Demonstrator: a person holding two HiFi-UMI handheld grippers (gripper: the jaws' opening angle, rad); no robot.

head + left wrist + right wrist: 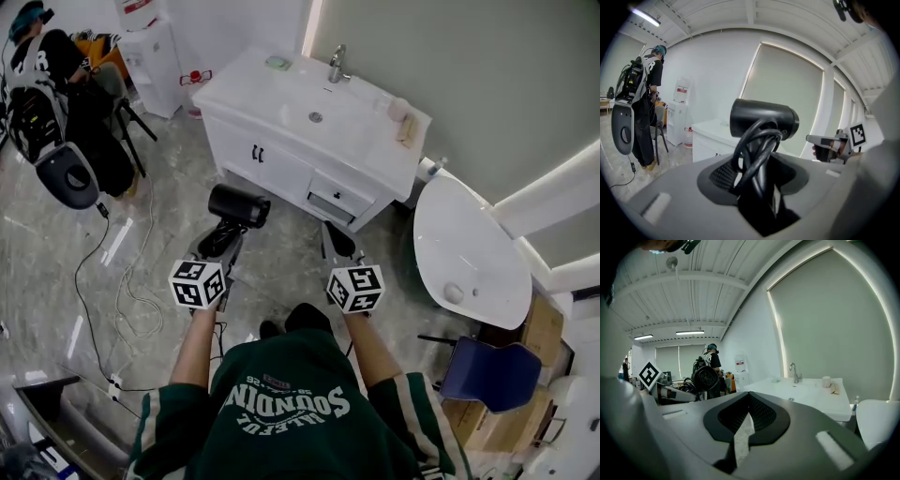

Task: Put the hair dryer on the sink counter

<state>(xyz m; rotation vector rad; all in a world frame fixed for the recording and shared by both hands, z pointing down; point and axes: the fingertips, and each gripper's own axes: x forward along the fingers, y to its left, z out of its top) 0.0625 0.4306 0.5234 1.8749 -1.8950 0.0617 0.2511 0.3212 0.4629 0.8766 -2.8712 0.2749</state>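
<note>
A black hair dryer (239, 206) with its cord wound round the handle stands upright in my left gripper (223, 242), which is shut on the handle. In the left gripper view the hair dryer (764, 119) rises out of the closed jaws of that gripper (761, 190). My right gripper (336, 242) is held beside it, shut and empty; in its own view the gripper (743, 432) shows its jaws meeting. The white sink counter (281, 98) with a faucet (337, 64) lies ahead, apart from both grippers. It also shows as the sink counter (811, 397) in the right gripper view.
A white toilet (469, 248) stands to the right, with a blue chair (492, 375) nearer me. A person with a backpack (42, 84) and a water dispenser (150, 52) are at the far left. Cables (122, 281) trail on the floor. Small items (403, 122) sit on the counter's right end.
</note>
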